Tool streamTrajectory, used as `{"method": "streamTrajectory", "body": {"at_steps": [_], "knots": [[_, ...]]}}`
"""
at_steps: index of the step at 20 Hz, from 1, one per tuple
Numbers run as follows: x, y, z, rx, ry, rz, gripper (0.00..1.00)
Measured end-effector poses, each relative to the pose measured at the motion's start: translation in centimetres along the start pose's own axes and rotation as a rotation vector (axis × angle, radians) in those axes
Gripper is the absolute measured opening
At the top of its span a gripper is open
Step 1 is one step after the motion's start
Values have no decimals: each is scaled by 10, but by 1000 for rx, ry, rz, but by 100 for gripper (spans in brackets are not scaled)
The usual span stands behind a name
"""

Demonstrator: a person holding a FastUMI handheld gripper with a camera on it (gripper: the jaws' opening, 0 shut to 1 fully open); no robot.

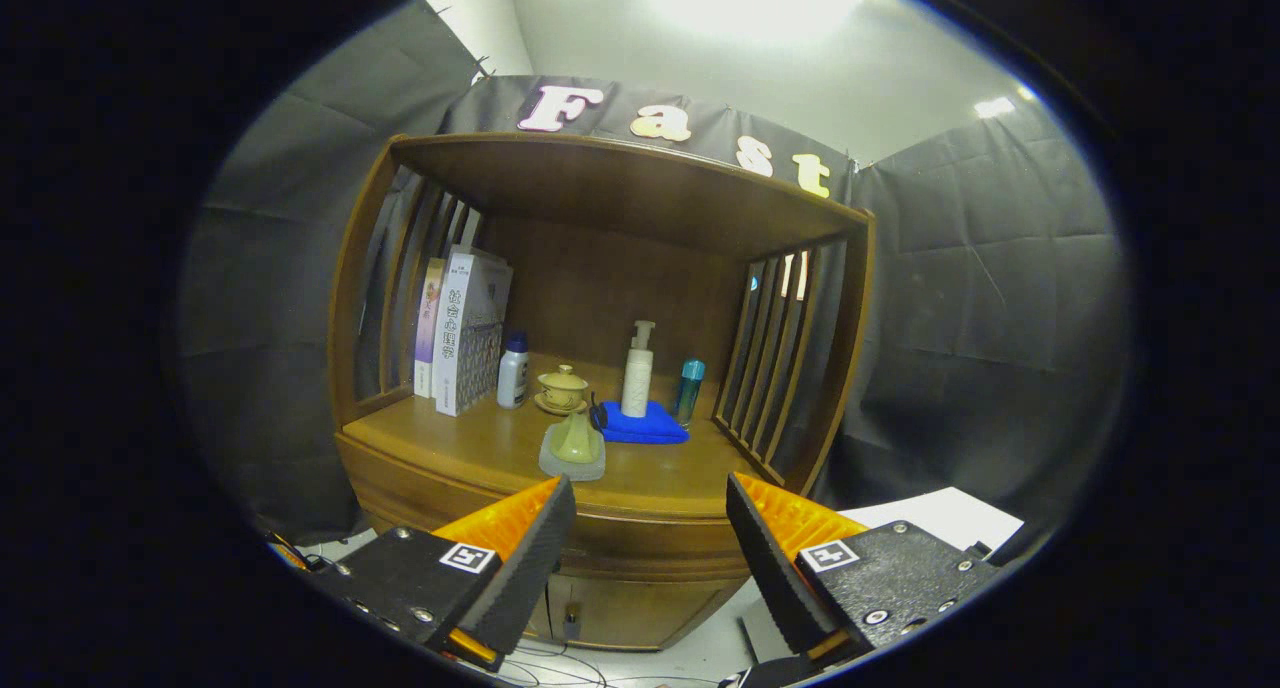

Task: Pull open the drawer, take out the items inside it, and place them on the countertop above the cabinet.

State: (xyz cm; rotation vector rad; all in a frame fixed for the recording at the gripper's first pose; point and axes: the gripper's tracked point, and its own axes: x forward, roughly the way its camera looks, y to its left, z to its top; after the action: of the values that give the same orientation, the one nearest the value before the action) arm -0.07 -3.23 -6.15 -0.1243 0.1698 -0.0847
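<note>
While the tool (650, 528) gapes wide and empty, its fingers (525, 558) partly hide the drawer (650, 548).

Staged home corner inside a cloth-walled recording booth.
Beyond the open fingers of the gripper (650, 538): a wooden cabinet (610, 528) with slatted sides, holding books (460, 333), a pump bottle (638, 370), a lidded teacup (563, 388) and a blue cloth (640, 428) on its countertop (470, 448). Draped black cloth all around, loose cables (560, 663) on the floor below.
</note>
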Motion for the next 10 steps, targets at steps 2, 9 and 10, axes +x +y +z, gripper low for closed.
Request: {"method": "streamTrajectory", "body": {"at_steps": [2, 9, 10], "knots": [[-9, 16, 14, 98, -18, 66, 95], [-28, -2, 49, 65, -126, 102, 94], [-30, -9, 53, 36, -137, 78, 94]]}}
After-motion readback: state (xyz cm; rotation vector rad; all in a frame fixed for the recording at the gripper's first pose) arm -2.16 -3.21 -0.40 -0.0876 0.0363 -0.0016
